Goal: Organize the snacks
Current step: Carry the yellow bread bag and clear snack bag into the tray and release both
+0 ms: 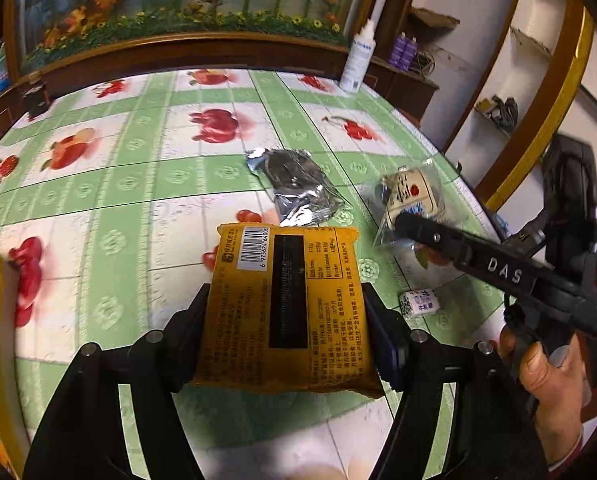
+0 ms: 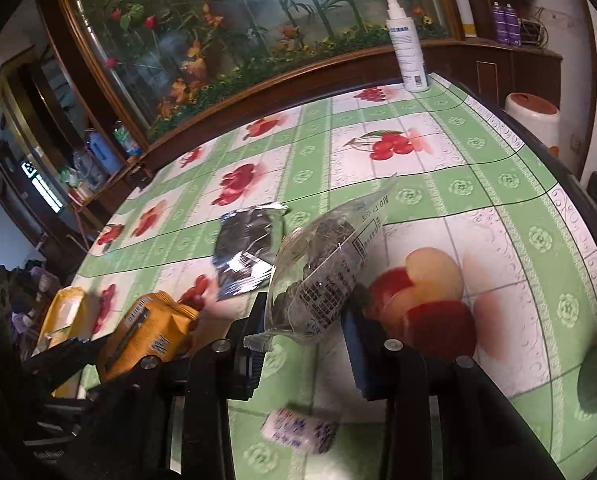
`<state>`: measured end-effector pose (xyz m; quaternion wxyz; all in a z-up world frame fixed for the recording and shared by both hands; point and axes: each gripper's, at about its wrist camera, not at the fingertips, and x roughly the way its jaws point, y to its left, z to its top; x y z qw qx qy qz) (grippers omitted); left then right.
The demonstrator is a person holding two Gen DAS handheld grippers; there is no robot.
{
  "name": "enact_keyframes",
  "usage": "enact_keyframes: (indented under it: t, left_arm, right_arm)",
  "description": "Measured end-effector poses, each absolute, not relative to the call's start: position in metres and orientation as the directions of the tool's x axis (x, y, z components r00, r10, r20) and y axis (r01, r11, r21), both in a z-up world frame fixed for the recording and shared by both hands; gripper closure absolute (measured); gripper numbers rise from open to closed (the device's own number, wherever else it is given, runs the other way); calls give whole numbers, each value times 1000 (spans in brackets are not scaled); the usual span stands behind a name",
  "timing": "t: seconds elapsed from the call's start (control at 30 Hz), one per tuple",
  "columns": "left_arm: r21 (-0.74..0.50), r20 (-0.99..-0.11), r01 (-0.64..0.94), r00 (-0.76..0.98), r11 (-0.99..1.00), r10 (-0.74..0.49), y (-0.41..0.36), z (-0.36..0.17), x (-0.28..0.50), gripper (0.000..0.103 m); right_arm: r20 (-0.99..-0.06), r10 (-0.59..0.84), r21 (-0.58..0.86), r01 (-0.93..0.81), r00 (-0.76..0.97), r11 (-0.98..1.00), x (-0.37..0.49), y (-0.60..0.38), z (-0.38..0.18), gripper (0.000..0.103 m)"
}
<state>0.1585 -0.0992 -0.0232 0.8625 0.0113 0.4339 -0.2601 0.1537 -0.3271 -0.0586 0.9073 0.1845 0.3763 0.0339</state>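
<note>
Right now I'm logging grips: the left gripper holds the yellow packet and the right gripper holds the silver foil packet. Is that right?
Not quite. The left gripper does hold the yellow packet, but the right gripper holds the clear plastic snack bag. The right wrist view shows the silver foil packet lying on the tablecloth, untouched.

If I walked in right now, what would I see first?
You'd first see the big yellow snack packet gripped in the left tool, held above the table. Beside it, the right tool pinches a clear packet with a dark snack inside. Under both lies the green tablecloth with red fruit pictures, with a silver packet lying on it.
</note>
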Motion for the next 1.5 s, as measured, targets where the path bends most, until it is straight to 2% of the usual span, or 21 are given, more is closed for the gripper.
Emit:
enact_keyframes:
  t: [0.37,0.63,0.8,1.03,1.5]
  left_arm:
    - [-250,-708,314,586,916,-394,-19,-11,113,34]
    - [-246,-675,257,647,934,-356,26,-11,73,34]
    - [-184,-687,173,681,968,-252,48,-10,55,34]
    - [-74,-692,54,716,996,-90,70,-8,38,34]
    - [-47,-689,-42,725,998,-2,103,-6,25,34]
  right_arm:
    - [-536,384,502,-81,752,861,93,-289,-47,67]
    - [-463,481,535,-198,745,821,64,-243,-40,67]
    - [-420,534,529,-281,734,801,44,-207,-38,67]
    - [-440,579,515,-335,687,789,34,-171,-41,67]
    - [-469,617,499,-388,632,775,27,-135,-45,67]
